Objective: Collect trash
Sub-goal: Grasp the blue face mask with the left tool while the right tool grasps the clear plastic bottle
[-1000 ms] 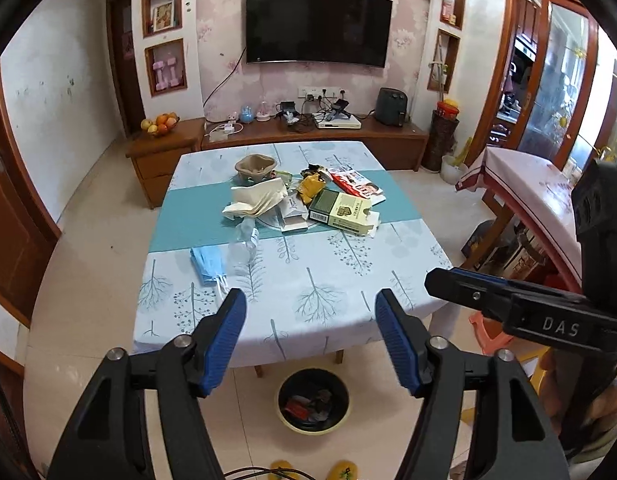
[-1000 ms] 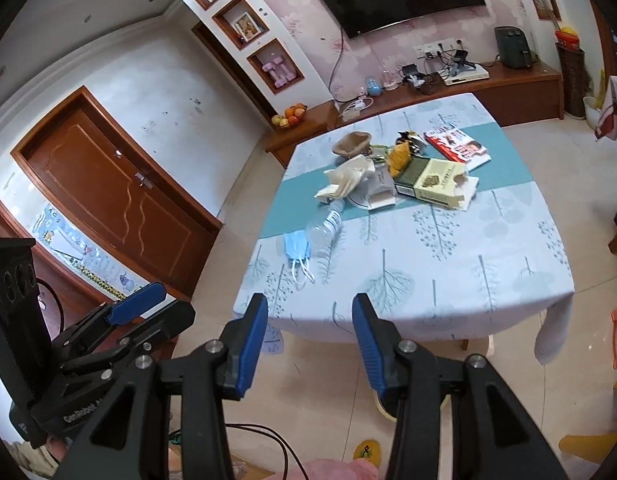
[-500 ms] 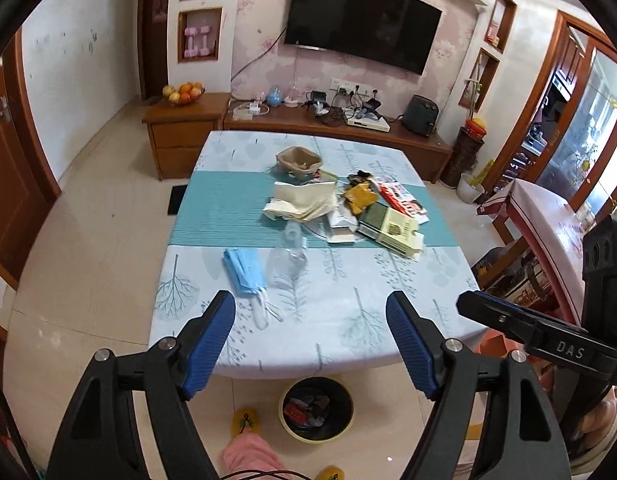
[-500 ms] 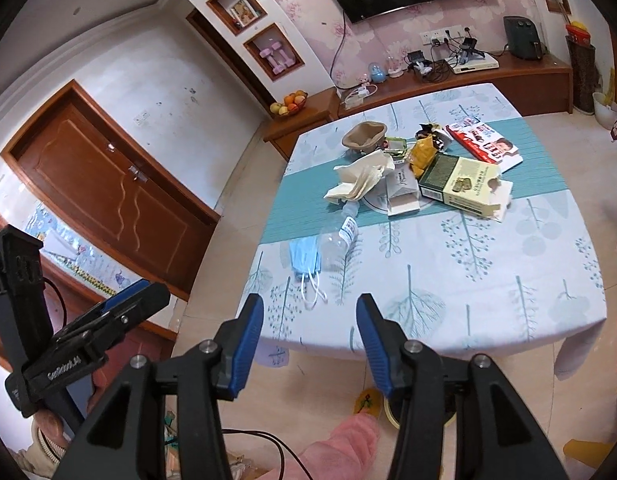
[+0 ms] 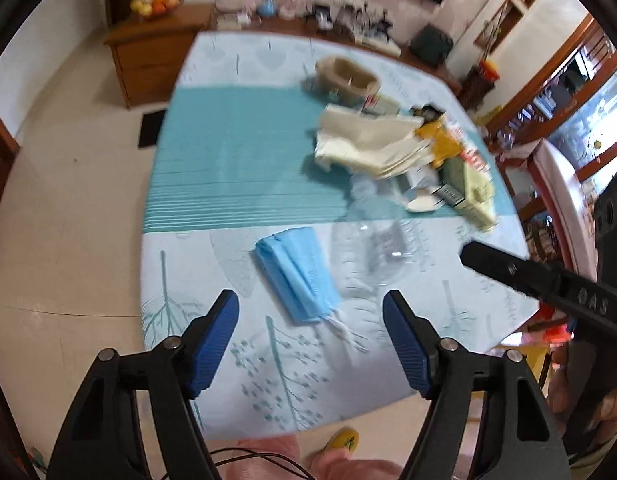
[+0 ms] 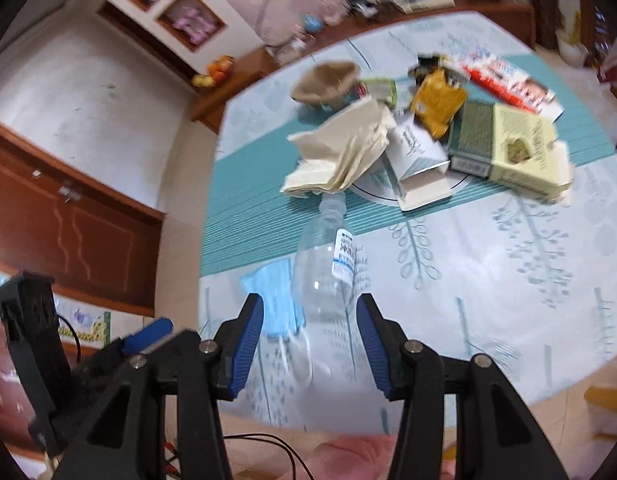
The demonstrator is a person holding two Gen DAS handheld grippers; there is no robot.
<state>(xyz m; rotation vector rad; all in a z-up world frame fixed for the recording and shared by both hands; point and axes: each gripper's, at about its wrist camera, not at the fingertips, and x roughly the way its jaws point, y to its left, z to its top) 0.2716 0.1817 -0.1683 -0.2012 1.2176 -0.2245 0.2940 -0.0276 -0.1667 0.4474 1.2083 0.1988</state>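
Observation:
A blue face mask (image 5: 298,274) lies near the table's front edge, beside a clear plastic bottle (image 5: 368,252) on its side. My left gripper (image 5: 310,338) is open, hovering just short of the mask. My right gripper (image 6: 308,338) is open, its blue pads either side of the bottle's (image 6: 328,272) base; the mask (image 6: 268,300) is to its left. Behind lie crumpled cream paper (image 6: 340,152), a white carton (image 6: 416,160), a yellow wrapper (image 6: 438,100), a green and cream box (image 6: 508,144) and a brown paper bowl (image 6: 324,80).
The table (image 5: 228,160) wears a pale tree-print cloth with a teal band. A red and white packet (image 6: 504,80) lies at the far right. A wooden sideboard (image 5: 156,52) with fruit stands behind. A brown door (image 6: 68,232) is at the left.
Both grippers have moved down and forward, close over the table's front edge. The mask and bottle now loom large; the bin under the table has left the view.

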